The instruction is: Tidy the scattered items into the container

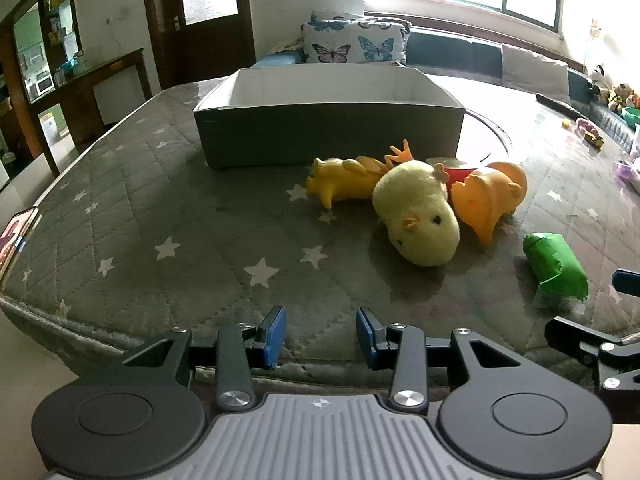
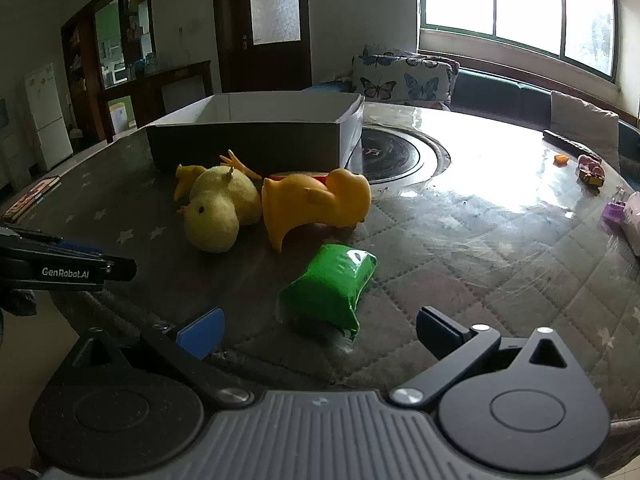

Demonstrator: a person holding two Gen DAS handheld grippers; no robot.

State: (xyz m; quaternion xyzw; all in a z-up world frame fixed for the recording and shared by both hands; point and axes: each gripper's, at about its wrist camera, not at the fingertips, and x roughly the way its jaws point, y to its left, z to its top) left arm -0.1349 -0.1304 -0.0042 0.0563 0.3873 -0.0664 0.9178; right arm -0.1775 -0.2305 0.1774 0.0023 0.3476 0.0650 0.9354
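Observation:
A grey open box (image 1: 328, 132) with a white inside stands on the table; it also shows in the right wrist view (image 2: 248, 140). In front of it lie a yellow rubber chicken (image 1: 344, 178), a plush yellow chick (image 1: 420, 216) (image 2: 220, 208), an orange rubber duck (image 1: 488, 200) (image 2: 316, 204) and a small red-rimmed item (image 1: 456, 170) behind them. A green packet (image 1: 556, 272) (image 2: 332, 288) lies nearer, just ahead of my right gripper (image 2: 320, 330), which is wide open and empty. My left gripper (image 1: 321, 334) is open and empty at the table's front edge.
The table has a grey star-patterned quilted cover (image 1: 160, 208) under clear plastic. A phone (image 1: 16, 236) lies at the left edge. Small toys (image 2: 592, 170) and a dark remote (image 2: 564, 142) lie at the far right. A round dark inset (image 2: 392, 152) sits beside the box.

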